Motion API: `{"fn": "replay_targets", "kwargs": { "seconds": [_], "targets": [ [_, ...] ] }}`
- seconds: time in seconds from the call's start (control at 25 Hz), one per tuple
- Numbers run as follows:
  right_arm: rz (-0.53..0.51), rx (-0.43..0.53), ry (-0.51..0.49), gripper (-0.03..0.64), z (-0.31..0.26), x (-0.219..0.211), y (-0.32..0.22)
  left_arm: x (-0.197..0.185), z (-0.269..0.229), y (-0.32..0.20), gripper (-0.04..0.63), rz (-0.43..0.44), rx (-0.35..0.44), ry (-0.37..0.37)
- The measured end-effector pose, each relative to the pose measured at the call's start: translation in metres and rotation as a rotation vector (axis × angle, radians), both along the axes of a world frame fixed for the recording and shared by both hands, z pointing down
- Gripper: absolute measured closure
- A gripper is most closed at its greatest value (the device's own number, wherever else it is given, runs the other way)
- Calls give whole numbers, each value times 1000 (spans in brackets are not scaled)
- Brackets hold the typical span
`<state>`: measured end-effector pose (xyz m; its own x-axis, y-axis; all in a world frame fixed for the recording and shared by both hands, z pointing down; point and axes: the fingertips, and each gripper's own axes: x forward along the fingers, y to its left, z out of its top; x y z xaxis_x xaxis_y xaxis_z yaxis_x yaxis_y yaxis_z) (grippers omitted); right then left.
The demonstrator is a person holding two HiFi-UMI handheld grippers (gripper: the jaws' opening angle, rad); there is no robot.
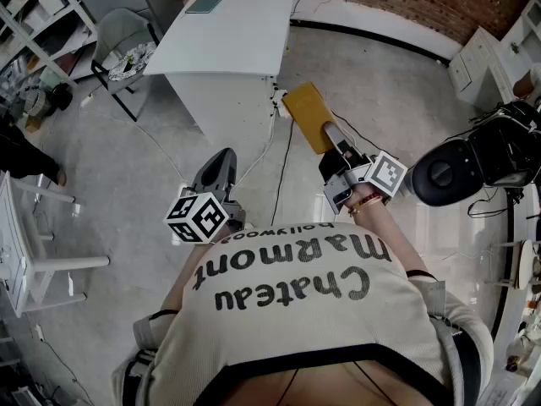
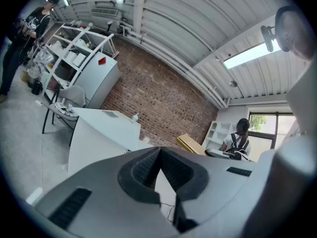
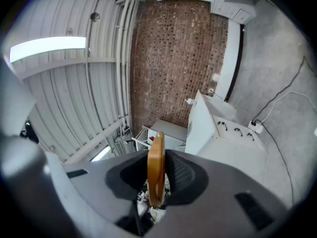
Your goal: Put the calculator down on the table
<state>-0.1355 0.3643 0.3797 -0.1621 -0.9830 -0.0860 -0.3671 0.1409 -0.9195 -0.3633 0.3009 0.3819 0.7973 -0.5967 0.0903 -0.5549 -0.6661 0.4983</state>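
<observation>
The calculator (image 1: 308, 117) is a flat yellow-orange slab held out over the grey floor, clamped at its near end by my right gripper (image 1: 331, 135). In the right gripper view it stands edge-on (image 3: 156, 165) between the dark pads, which press on both faces. It also shows as a yellow slab (image 2: 190, 144) in the left gripper view. My left gripper (image 1: 223, 156) hangs lower left of it, level, with its jaws together and nothing between them (image 2: 159, 151). The white table (image 1: 226, 32) stands ahead, beyond both grippers.
A teal flat thing (image 1: 205, 2) lies on the table's far end. A grey chair (image 1: 119, 42) stands to its left, and a power strip with cables (image 1: 279, 101) lies at its foot. A black device (image 1: 473, 163) is at the right, white shelving (image 1: 25, 235) at the left.
</observation>
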Motion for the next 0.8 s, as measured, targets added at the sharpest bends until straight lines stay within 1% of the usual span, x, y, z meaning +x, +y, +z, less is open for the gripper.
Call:
{"fn": "replay_targets", "kwargs": {
  "seconds": [0.32,0.52,0.64,0.72,0.8],
  "targets": [
    [-14,-1,25,528,3,0,12,-1,6,17,594,-8,-15,-13],
    [-26,3,51,528,13,0,40,0,8,39,594,-12,-3,-15],
    [-31,16,12,528,19,6,50,9,20,51,594,-4,-15,-39],
    [-15,14,-23,528,25,10,54,13,27,54,594,11,-29,-50],
    [9,8,-56,528,30,15,52,16,27,49,594,28,-25,-54]
  ]
}}
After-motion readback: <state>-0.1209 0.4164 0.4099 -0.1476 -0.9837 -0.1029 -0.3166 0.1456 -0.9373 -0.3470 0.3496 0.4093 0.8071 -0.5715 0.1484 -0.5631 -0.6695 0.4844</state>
